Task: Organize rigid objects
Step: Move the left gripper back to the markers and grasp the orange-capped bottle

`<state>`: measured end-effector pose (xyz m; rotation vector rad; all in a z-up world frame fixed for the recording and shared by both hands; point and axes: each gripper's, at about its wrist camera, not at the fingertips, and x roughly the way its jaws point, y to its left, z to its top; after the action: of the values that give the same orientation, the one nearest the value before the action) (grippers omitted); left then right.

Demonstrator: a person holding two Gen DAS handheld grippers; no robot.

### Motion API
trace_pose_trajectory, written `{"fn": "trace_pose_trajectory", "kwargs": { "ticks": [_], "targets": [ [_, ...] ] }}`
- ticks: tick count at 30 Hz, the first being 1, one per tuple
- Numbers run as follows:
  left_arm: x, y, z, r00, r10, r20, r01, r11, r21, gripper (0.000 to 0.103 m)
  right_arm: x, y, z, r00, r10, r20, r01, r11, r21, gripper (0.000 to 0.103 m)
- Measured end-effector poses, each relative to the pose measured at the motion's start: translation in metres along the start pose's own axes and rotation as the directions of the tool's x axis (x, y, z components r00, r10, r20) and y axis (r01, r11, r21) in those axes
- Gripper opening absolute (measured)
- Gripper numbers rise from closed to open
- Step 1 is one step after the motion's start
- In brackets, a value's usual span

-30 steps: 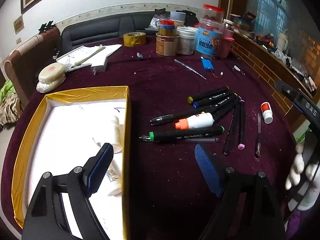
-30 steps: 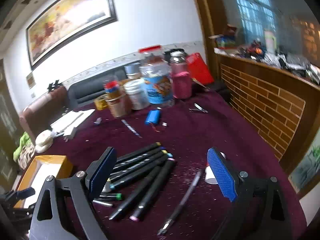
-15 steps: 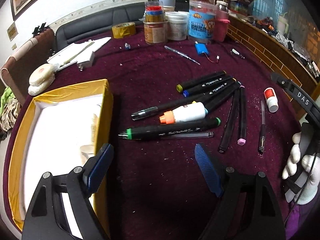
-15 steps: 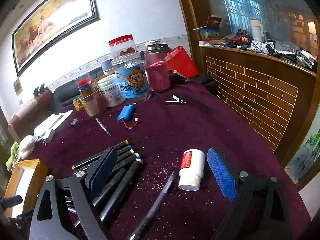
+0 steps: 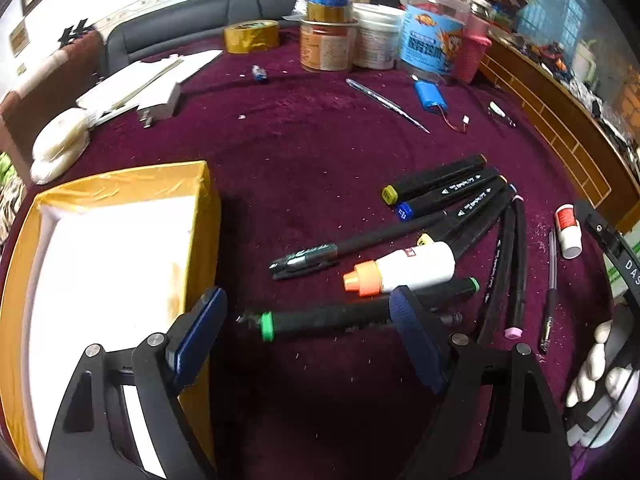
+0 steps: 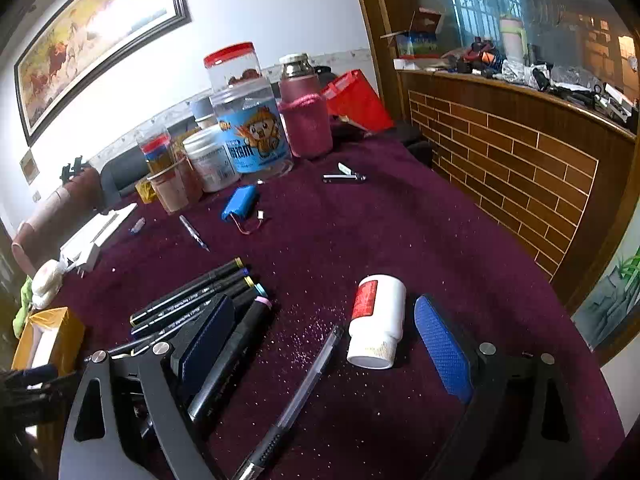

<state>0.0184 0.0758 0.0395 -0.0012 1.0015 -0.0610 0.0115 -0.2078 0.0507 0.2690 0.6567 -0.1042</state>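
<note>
Left gripper [image 5: 308, 332], jaws spread: straddle green marker [image 5: 344, 316] at twelve o'clock. Right gripper [image 6: 324, 344], spread: centre bottle [image 6: 376, 320] at one o'clock before closing.

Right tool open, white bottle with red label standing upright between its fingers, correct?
Not quite. The right tool is open and the white bottle is between its fingers, but the bottle lies on its side on the cloth, not upright. The right wrist view shows it.

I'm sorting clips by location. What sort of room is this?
Probably a lived-in home room: a dark sofa behind the cluttered table, a framed painting on the wall, and food jars.
</note>
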Motion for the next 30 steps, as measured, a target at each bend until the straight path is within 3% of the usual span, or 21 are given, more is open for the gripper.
{"fn": "trace_pose_trajectory", "kwargs": {
  "ticks": [9,10,11,14,21,24,27,30],
  "targets": [
    [0.032,-0.039,0.016,1.0,-0.009,0.0,0.009,0.986,0.168,0.082,0.007,-0.002,-0.003,0.999,-0.009,-0.036,0.009,1.0,-0.002,0.089],
    [0.035,-0.042,0.015,1.0,-0.009,-0.01,0.01,0.983,0.186,0.078,0.007,-0.002,-0.003,0.999,-0.011,-0.038,0.011,1.0,-0.002,0.089],
    [0.037,-0.045,0.014,0.999,-0.02,-0.026,0.025,0.979,0.202,0.063,0.008,-0.003,-0.003,0.999,-0.011,-0.041,0.011,1.0,0.0,0.089],
    [0.037,-0.051,0.006,0.992,-0.1,-0.071,0.114,0.969,0.219,0.046,0.008,-0.002,-0.003,0.999,-0.015,-0.045,0.015,1.0,-0.002,0.089],
    [0.02,-0.062,-0.013,0.959,-0.233,-0.163,0.265,0.94,0.213,0.046,0.012,-0.001,-0.004,0.998,-0.011,-0.067,0.011,1.0,0.0,0.089],
    [0.008,-0.055,-0.01,0.933,-0.32,-0.166,0.343,0.929,0.137,0.047,0.012,-0.002,-0.004,0.998,-0.009,-0.069,0.009,1.0,0.006,0.089],
    [-0.002,-0.043,0.006,0.942,-0.319,-0.102,0.329,0.939,0.098,0.058,0.013,-0.001,-0.005,0.997,-0.008,-0.073,0.008,1.0,0.002,0.089],
    [0.001,-0.037,0.025,0.962,-0.269,-0.047,0.272,0.959,0.079,0.059,0.014,0.0,-0.004,0.997,-0.013,-0.075,0.013,1.0,-0.005,0.089]
  ]
}}
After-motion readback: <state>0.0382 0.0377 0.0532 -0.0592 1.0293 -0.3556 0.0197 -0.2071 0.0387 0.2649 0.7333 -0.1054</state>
